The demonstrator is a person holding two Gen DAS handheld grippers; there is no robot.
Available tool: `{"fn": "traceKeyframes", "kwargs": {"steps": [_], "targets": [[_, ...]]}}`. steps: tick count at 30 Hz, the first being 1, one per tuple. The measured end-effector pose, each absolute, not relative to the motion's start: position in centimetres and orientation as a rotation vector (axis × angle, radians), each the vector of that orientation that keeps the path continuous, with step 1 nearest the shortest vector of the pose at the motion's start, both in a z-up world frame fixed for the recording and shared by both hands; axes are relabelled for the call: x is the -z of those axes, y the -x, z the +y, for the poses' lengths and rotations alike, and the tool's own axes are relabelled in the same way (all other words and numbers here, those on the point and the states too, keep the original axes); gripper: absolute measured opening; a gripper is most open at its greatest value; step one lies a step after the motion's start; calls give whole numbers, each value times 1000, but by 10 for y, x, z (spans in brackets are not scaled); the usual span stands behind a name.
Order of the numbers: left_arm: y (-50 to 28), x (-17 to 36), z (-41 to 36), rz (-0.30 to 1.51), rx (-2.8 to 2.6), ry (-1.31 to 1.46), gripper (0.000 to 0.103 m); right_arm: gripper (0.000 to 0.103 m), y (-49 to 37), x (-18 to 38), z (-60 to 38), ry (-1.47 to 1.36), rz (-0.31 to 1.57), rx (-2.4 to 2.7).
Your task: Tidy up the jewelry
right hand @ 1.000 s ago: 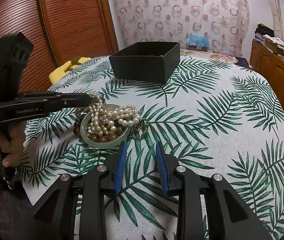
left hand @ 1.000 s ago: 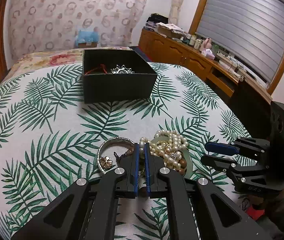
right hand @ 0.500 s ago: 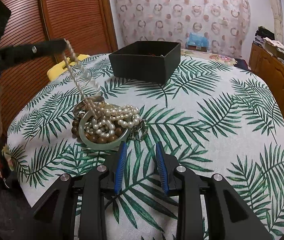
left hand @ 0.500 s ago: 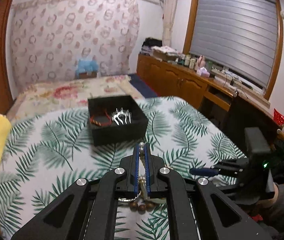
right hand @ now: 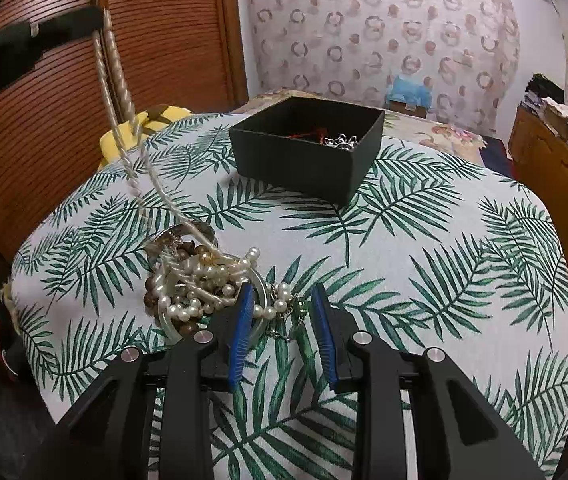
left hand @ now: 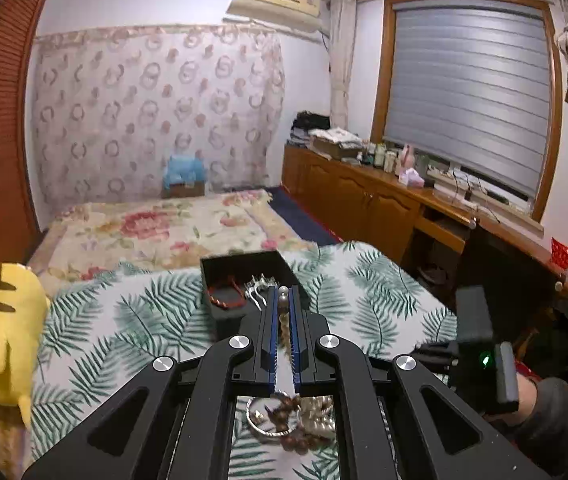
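My left gripper is shut on a pearl necklace and holds it high above the table; it shows at the upper left of the right wrist view. The strand hangs down to a tangled jewelry pile of pearls, brown beads and bangles, also seen below the left gripper. A black box at the back holds a red cord bracelet and a silver piece. My right gripper is open, low beside the pile's right edge.
The table wears a palm-leaf cloth. A yellow plush toy sits at the table's left edge. A bed lies beyond, wooden cabinets run along the right wall, and a slatted wooden door stands left.
My left gripper has risen well above the table, drawing the pearl necklace up out of the pile. My right gripper has moved closer to the pile and stays open.
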State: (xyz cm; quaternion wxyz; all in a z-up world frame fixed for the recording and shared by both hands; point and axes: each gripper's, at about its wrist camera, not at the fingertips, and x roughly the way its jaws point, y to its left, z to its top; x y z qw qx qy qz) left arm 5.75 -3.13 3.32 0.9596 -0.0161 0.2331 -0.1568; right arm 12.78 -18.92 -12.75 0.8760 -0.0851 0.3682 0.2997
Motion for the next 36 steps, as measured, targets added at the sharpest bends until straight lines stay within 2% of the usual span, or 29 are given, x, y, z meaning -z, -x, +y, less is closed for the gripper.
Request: {"fn": "traceKeyframes", "kwargs": {"steps": [10, 25, 32, 33, 36], "targets": [[-54, -57, -12, 405, 275, 37, 4, 32, -128, 124, -179, 188, 770, -660], [-51, -40, -3, 436, 265, 55, 4, 32, -123, 138, -153, 366, 774, -658], [-53, -34, -3, 447, 266, 61, 4, 19, -123, 137, -153, 392, 767, -651], [-53, -34, -2, 448, 265, 61, 4, 10, -123, 136, -155, 387, 766, -653], [-53, -32, -3, 453, 265, 62, 4, 9, -124, 134, -158, 366, 771, -666]]}}
